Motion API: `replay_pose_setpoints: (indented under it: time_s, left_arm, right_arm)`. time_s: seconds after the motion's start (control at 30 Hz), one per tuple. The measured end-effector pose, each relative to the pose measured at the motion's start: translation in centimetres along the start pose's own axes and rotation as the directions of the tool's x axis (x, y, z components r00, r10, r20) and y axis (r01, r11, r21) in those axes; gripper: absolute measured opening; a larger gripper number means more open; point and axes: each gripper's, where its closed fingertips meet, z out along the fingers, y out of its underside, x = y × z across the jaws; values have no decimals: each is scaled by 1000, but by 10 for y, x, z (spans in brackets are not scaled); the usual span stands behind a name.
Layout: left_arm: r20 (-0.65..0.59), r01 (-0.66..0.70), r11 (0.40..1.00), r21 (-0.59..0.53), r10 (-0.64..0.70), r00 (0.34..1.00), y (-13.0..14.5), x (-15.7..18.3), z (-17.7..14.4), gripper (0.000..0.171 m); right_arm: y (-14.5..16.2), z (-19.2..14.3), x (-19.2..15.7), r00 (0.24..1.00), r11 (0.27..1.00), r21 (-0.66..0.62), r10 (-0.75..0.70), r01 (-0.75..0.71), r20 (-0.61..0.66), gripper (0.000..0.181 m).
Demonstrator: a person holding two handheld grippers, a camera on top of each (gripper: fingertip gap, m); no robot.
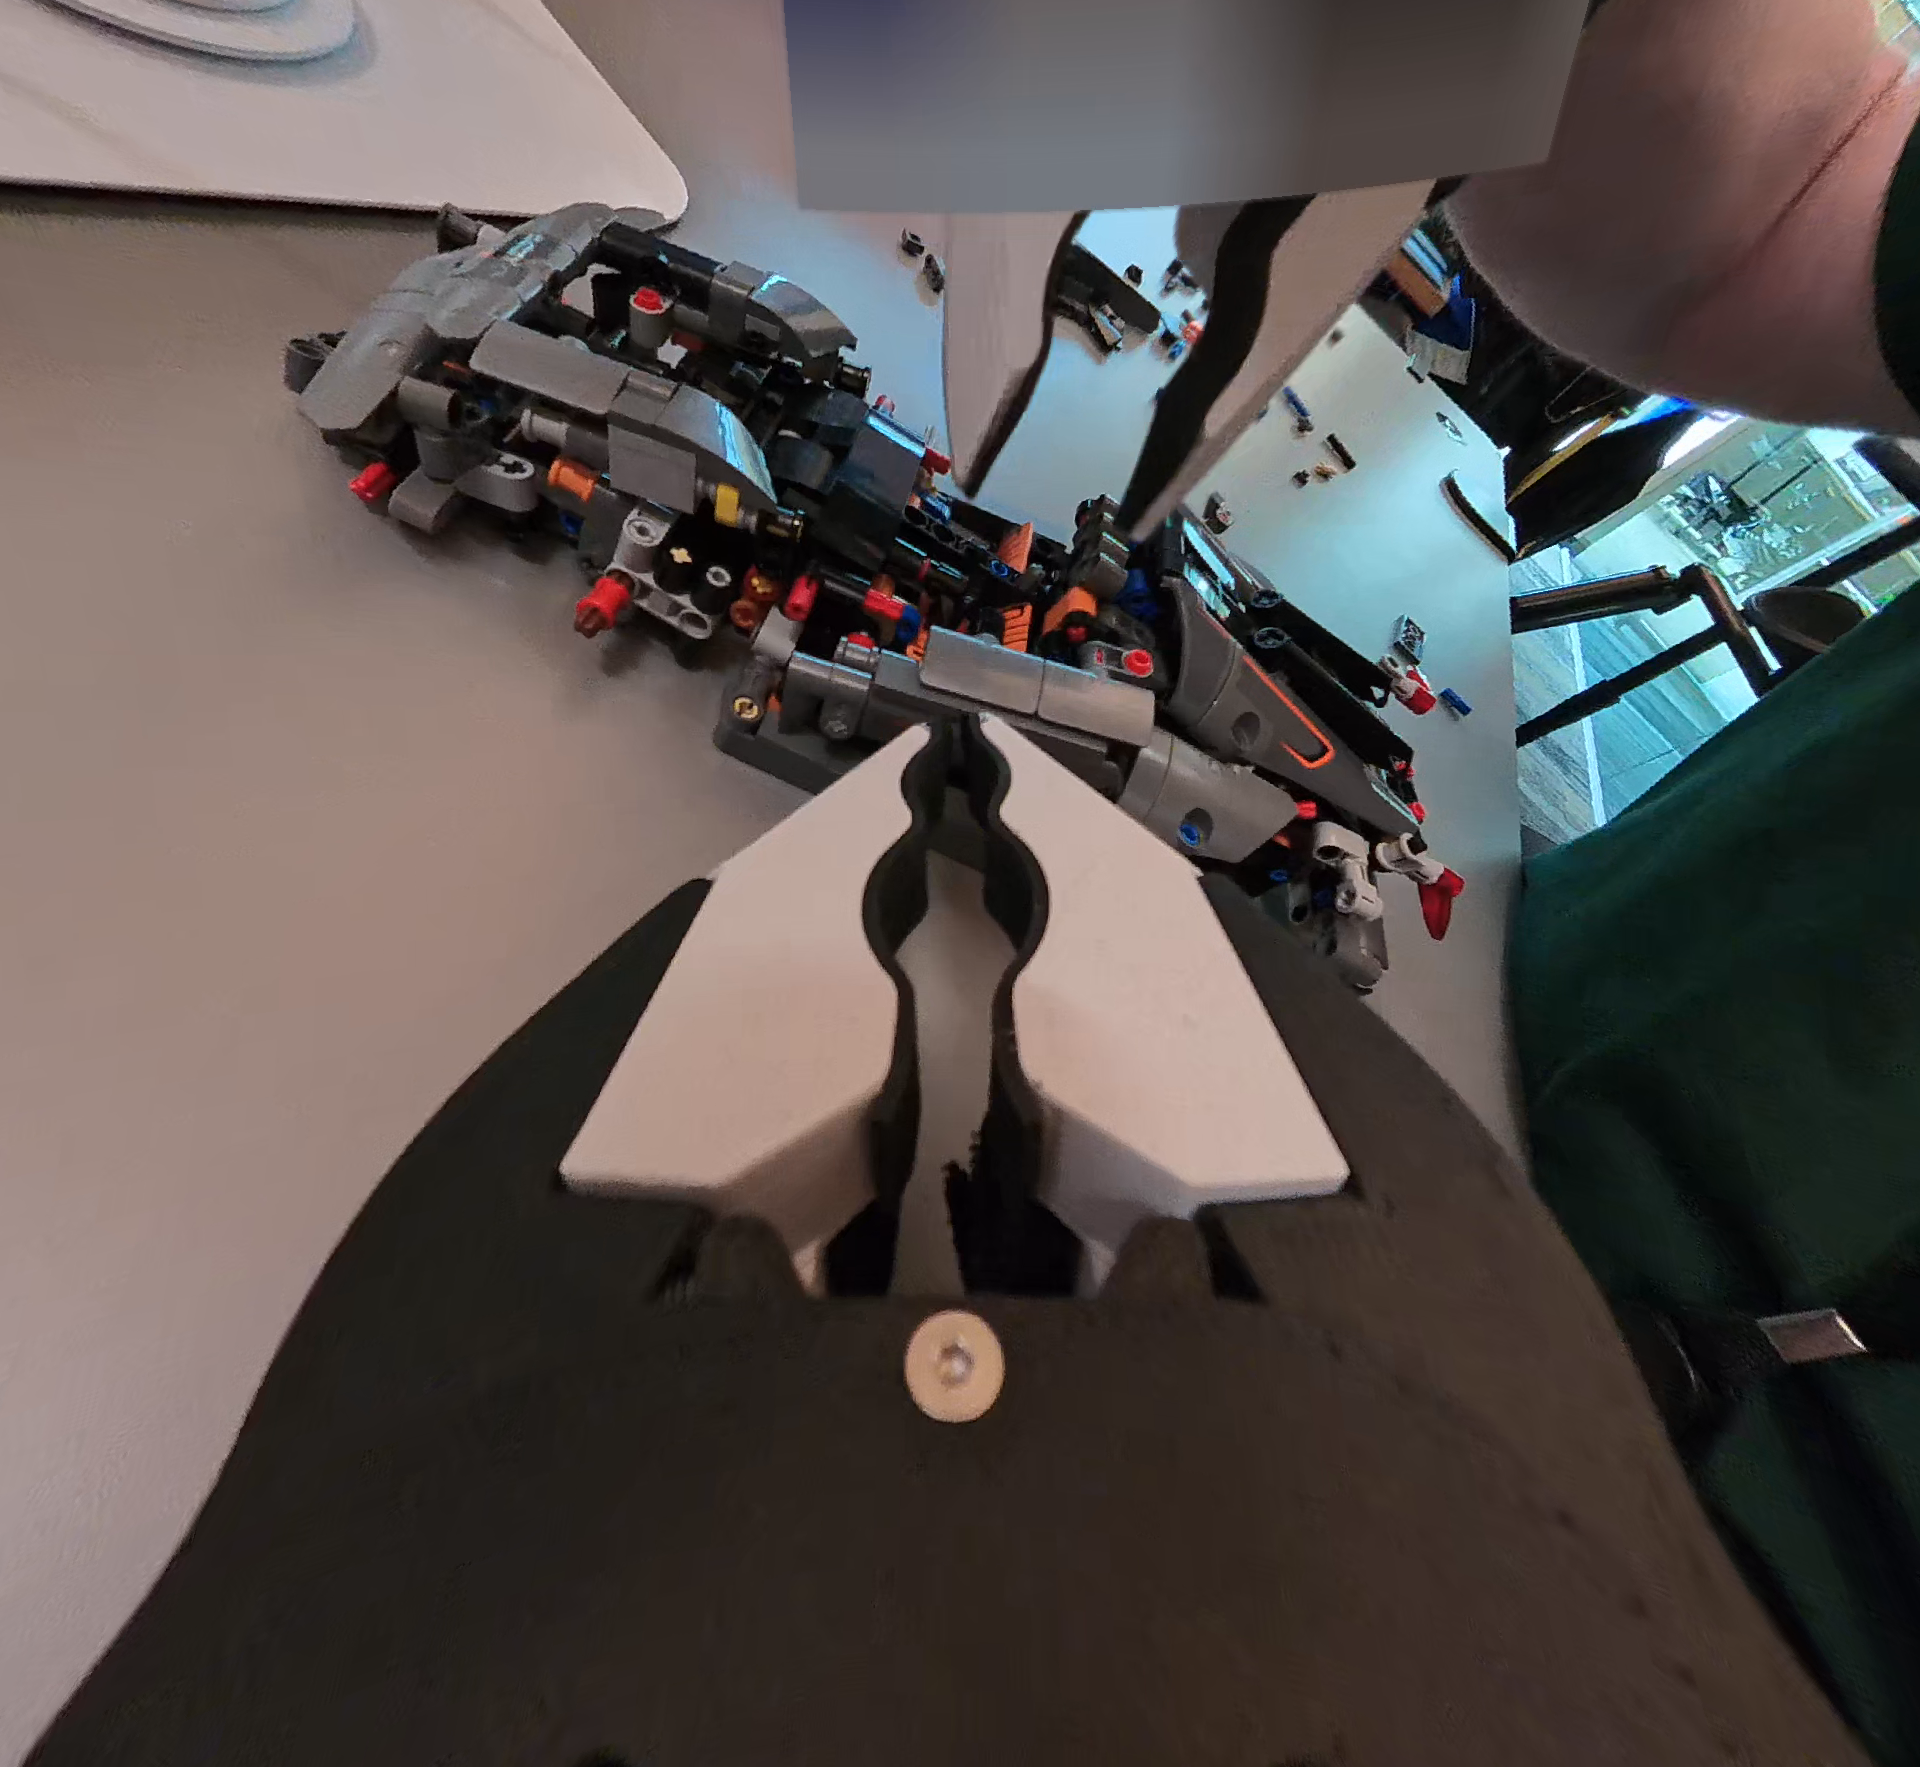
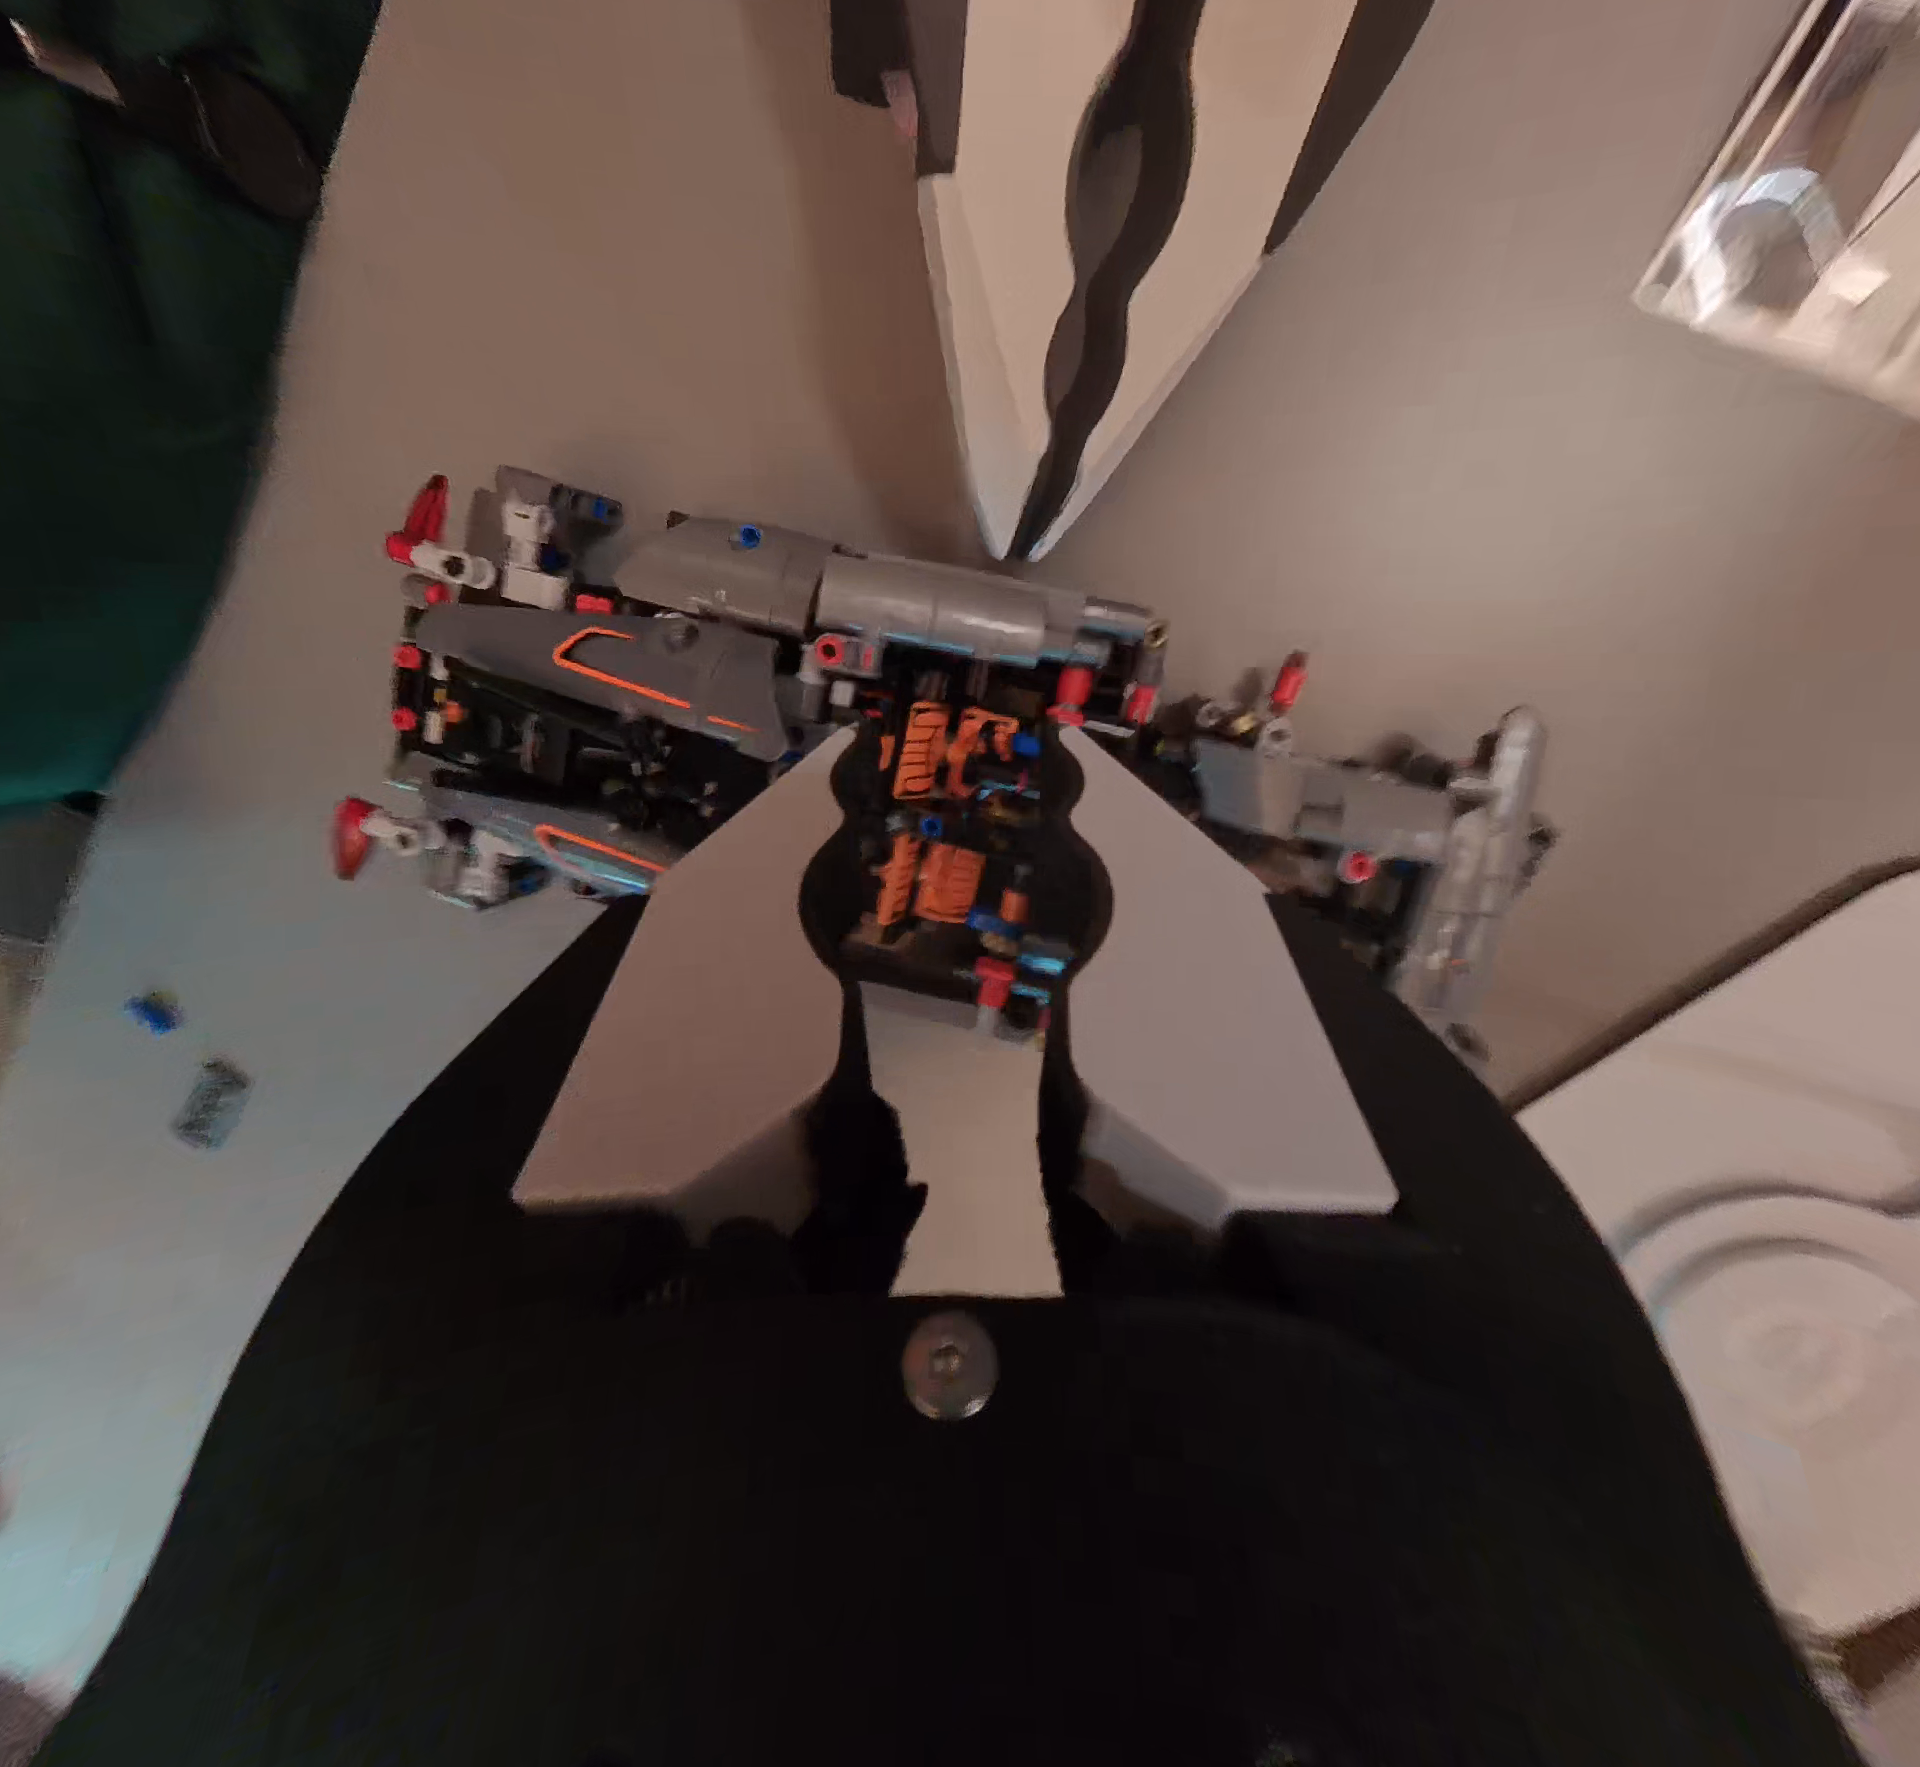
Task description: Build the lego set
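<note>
A half-built grey and black lego car (image 1: pixel 727 470) with orange and red parts lies on the grey table (image 1: pixel 260 782). My left gripper (image 1: pixel 956 730) is shut, with its tips against the car's grey side panel (image 1: pixel 1029 678); I cannot tell whether anything is between them. It also shows in the right wrist view (image 2: pixel 1013 554), touching the same side of the car (image 2: pixel 914 616). My right gripper (image 2: pixel 961 730) is open and sits over the car's orange middle section (image 2: pixel 935 761). It also shows from the left wrist view (image 1: pixel 1049 502), coming down on the car's far side.
A white mat (image 1: pixel 364 107) with a clear plastic piece lies at the back left. Small loose lego pieces (image 1: pixel 1320 460) are scattered beyond the car and near it (image 2: pixel 213 1104). A person's arm (image 1: pixel 1714 211) and green garment (image 1: pixel 1714 1146) are on the right. A clear box (image 2: pixel 1787 242) stands nearby. The gap from one gripper's tips to the other's is roughly 5 cm.
</note>
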Motion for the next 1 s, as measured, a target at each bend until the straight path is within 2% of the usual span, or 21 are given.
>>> replay_pose_setpoints:
  time_s: [0.07, 0.17, 0.27, 0.5, 0.67, 0.87, 1.0]
  left_arm:
    - [3, 10, 1000, -10, -10, 1000, 2, 1, 1, 0]
    - [8, 23, 1000, -17, -23, 1000, 4, 2, 3, 0]
    - [30, 20, 1000, -18, -19, 999, 6, 1, 4, 0]
    - [37, 27, 999, -39, -25, 999, 8, 0, 6, 0]
    - [27, 39, 998, -40, -38, 999, 8, 0, 6, 0]
    - [17, 45, 998, -41, -44, 999, 8, 0, 6, 0]
    - [9, 48, 997, -54, -48, 999, 10, 1, 8, 0]
  right_arm:
    - [-9, 0, 4, 988, 990, 0, -144, 144, -62, 28]
    - [0, 14, 13, 939, 940, -149, -326, 308, -111, 26]
    - [1, 25, 18, 881, 884, -195, -453, 425, -135, 27]
    - [1, 29, 13, 835, 833, -155, -546, 531, -74, 23]
    - [-2, 31, 13, 779, 777, -150, -624, 611, -64, 31]
    - [-4, 36, 13, 728, 723, -119, -685, 681, 2, 36]
    - [-2, 39, 8, 704, 697, -99, -706, 710, 73, 32]
